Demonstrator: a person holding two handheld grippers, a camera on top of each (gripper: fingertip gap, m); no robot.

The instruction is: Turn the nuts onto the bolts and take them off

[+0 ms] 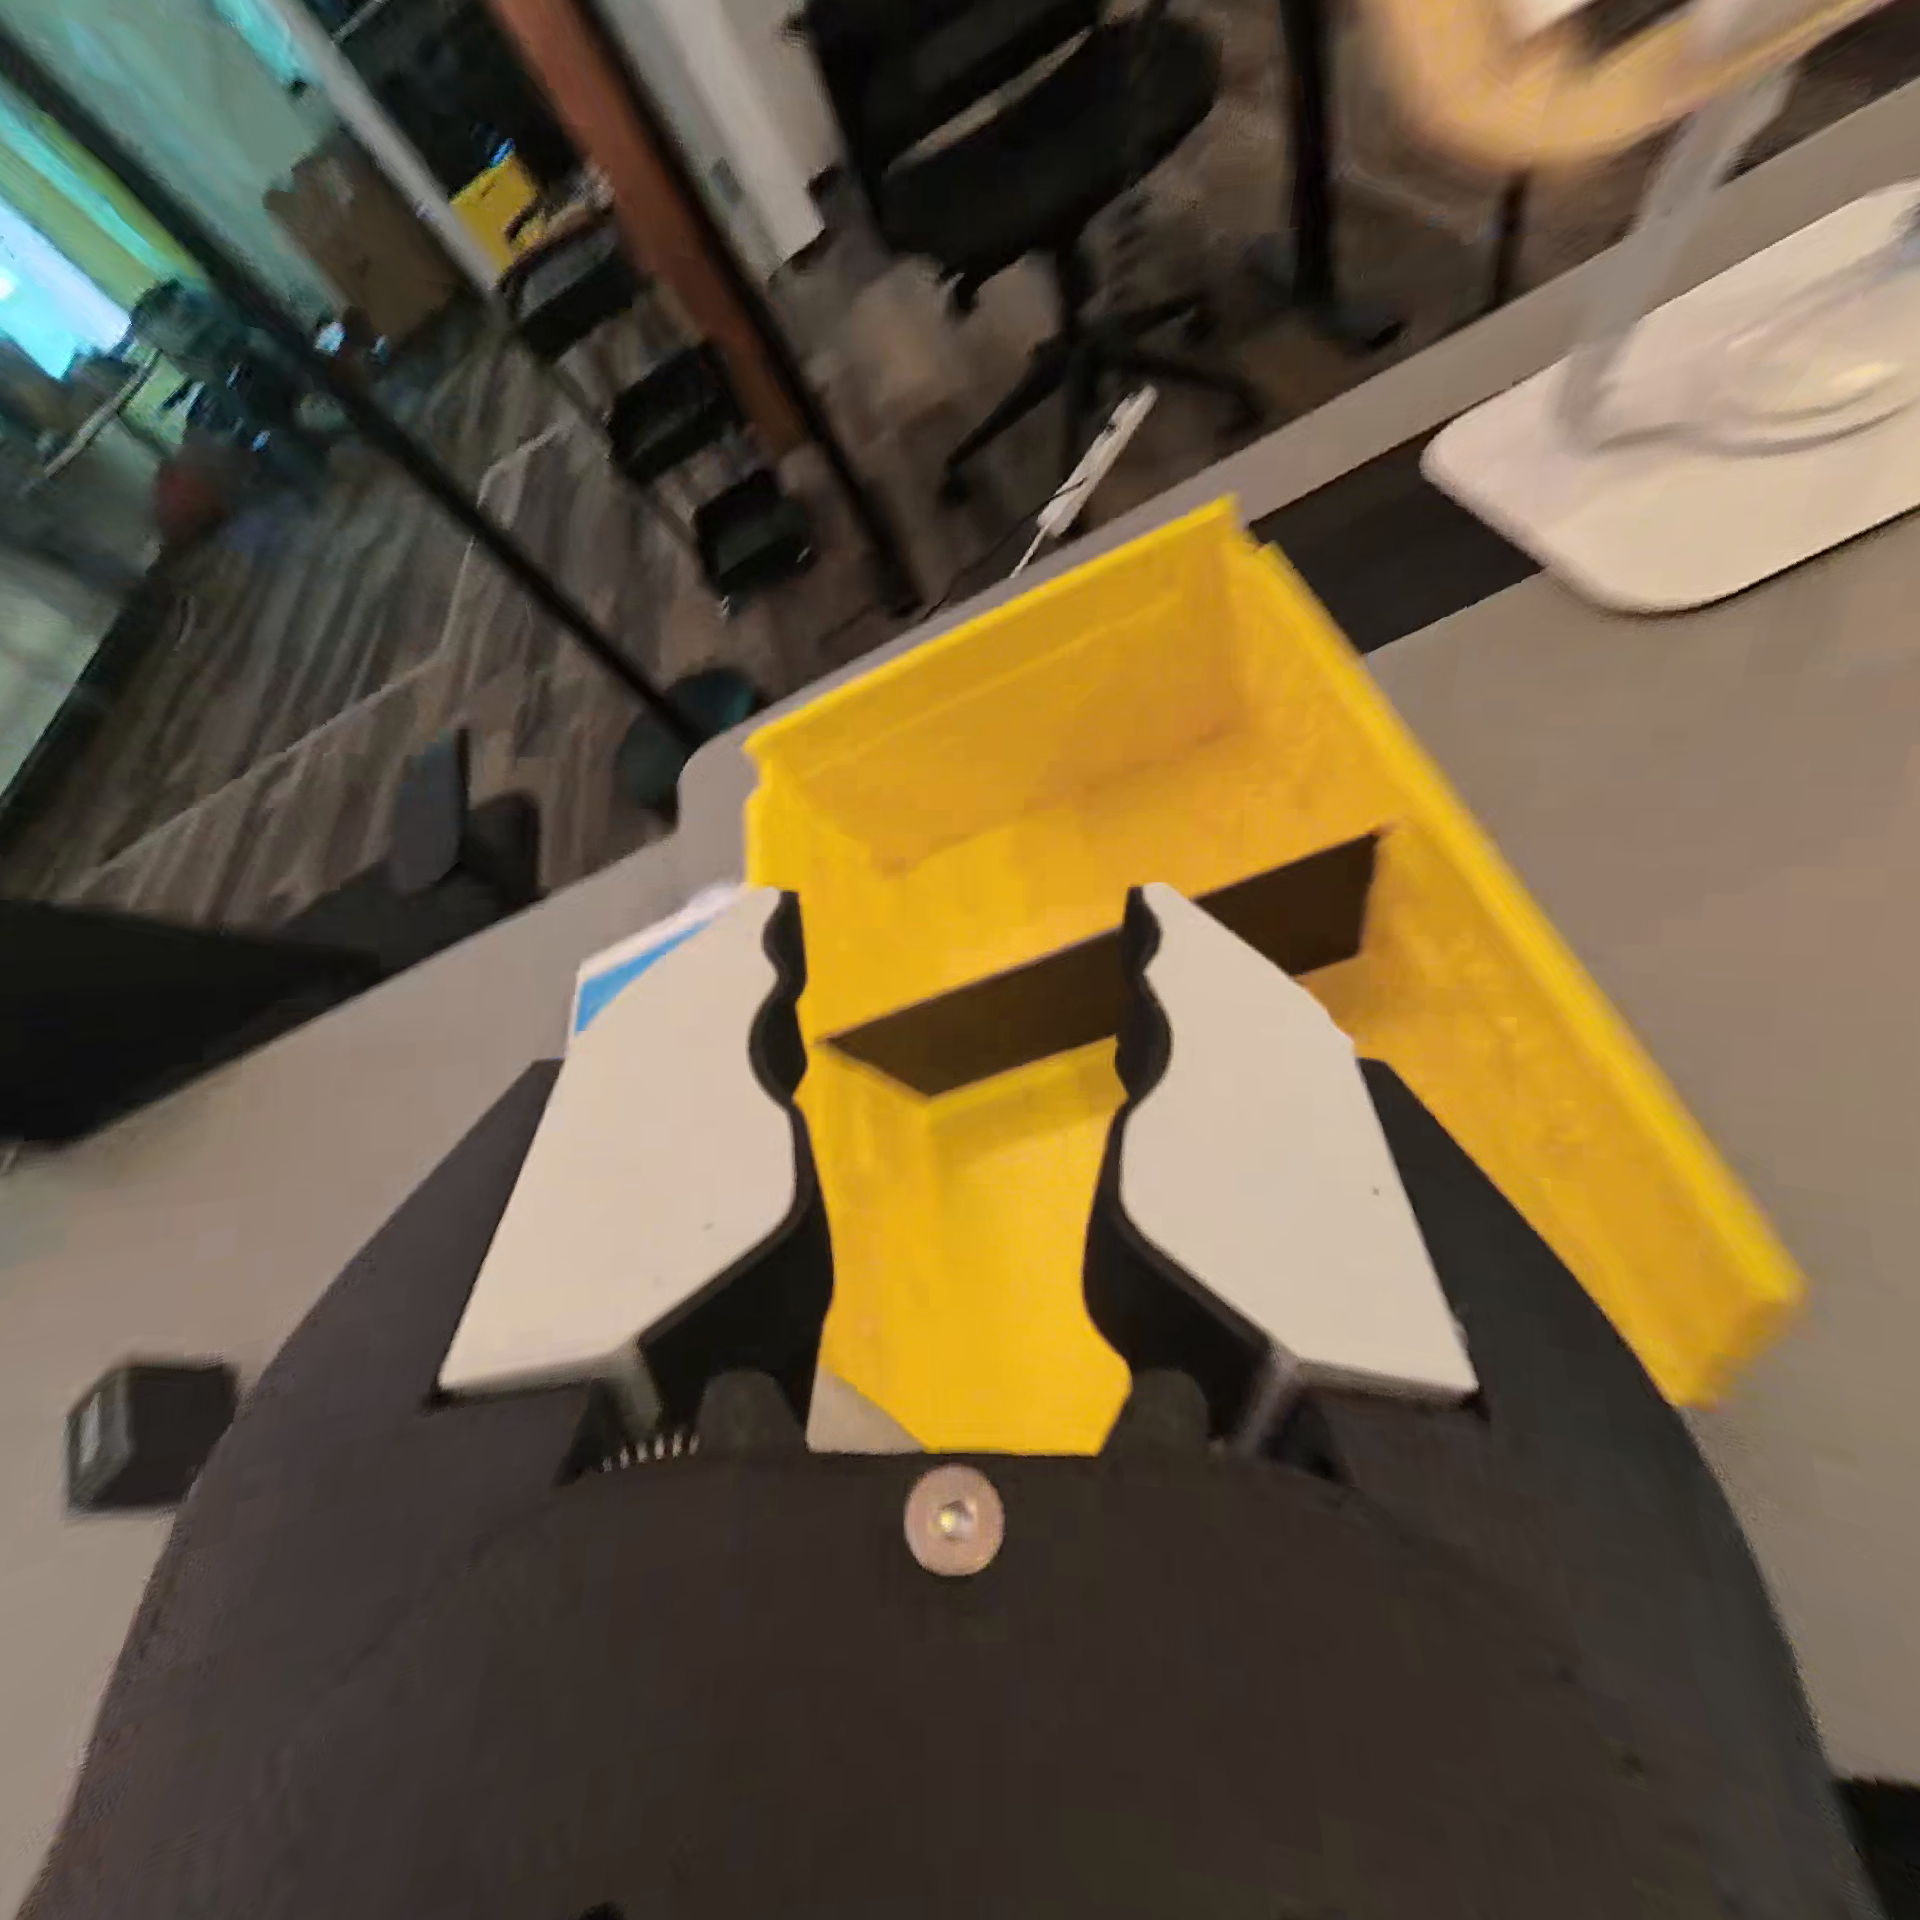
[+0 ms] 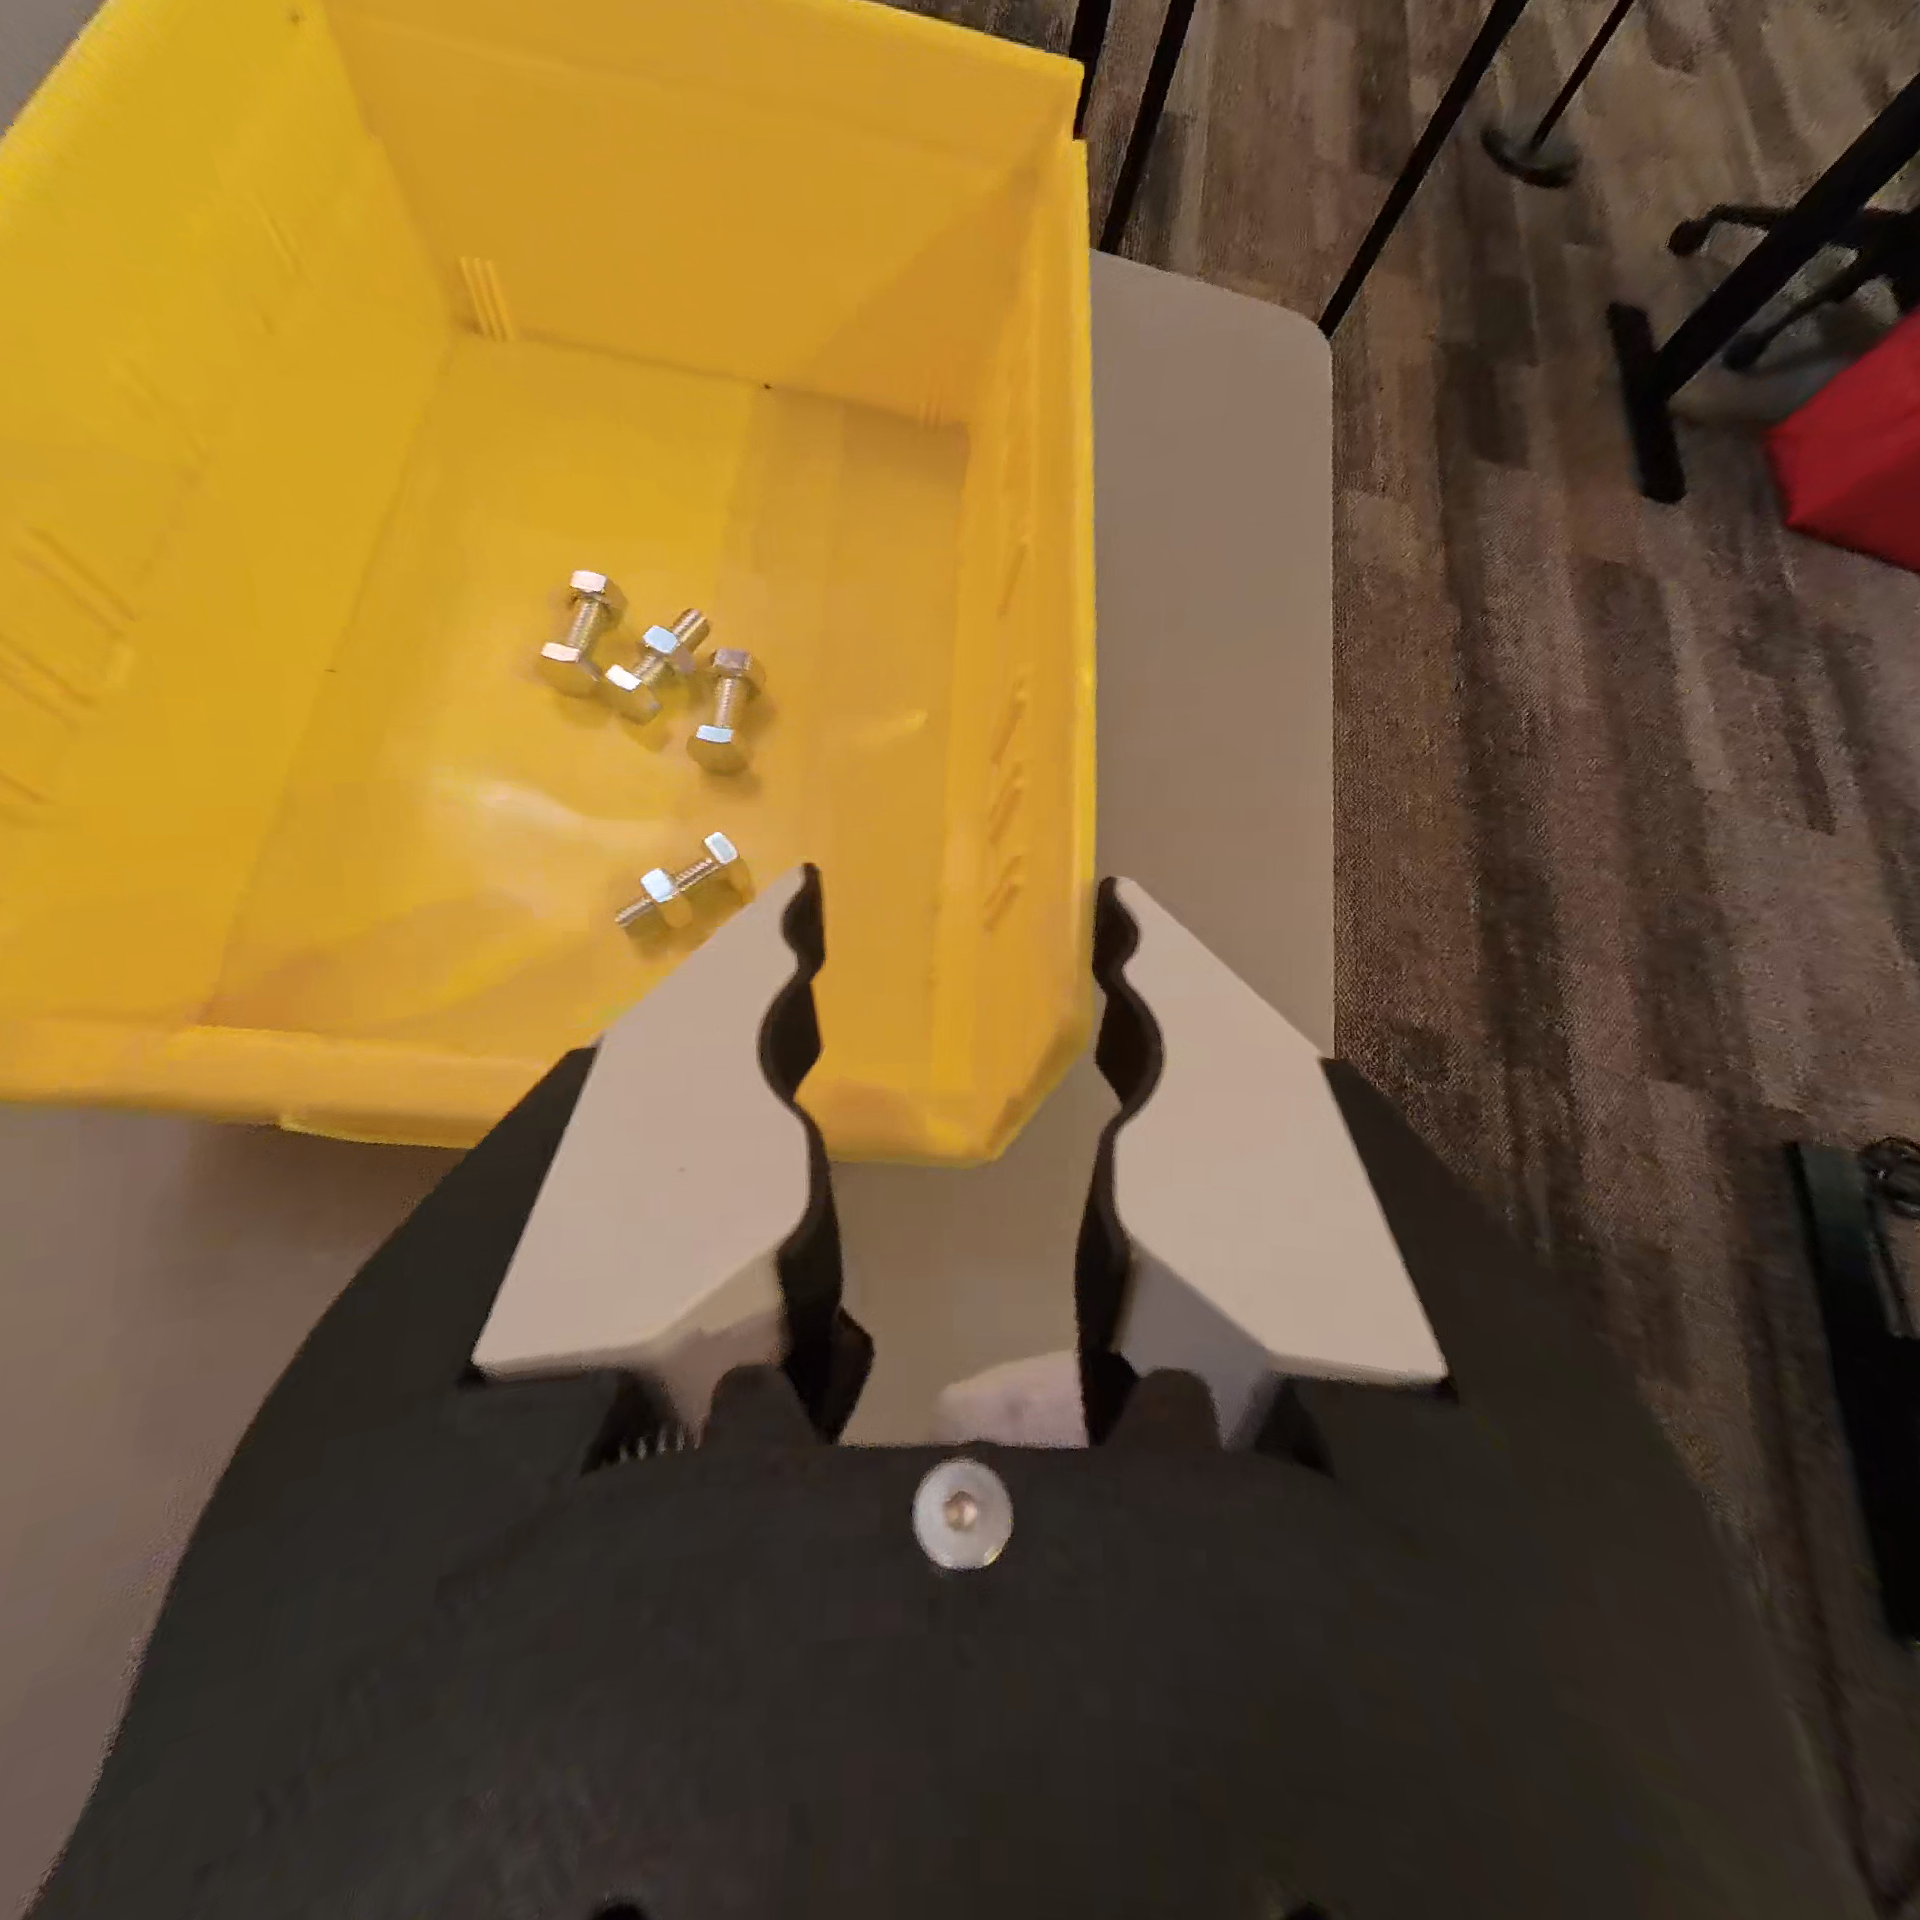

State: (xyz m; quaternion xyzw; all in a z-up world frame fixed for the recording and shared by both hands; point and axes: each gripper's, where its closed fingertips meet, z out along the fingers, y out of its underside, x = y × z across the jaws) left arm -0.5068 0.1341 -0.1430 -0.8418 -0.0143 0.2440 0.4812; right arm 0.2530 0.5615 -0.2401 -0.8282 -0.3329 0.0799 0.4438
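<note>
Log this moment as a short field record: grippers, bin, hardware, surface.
left gripper: open, empty, tilted view, aimed at the yellow bin's front
right gripper: open, empty, above the bin's near right corner
yellow bin: plastic, open top, on the grey table near its edge
bolts: four on the bin floor, each with a nut threaded on; three clustered, lone bolt lying nearest the right gripper
contact: neither gripper touches any bolt

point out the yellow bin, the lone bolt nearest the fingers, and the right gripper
yellow bin [image 2: 1023,644]: right wrist view, on its right wall.
lone bolt [image 2: 681,885]: right wrist view, on the nut threaded on its shank.
right gripper [image 2: 956,899]: right wrist view, midway between its open fingertips.
</note>
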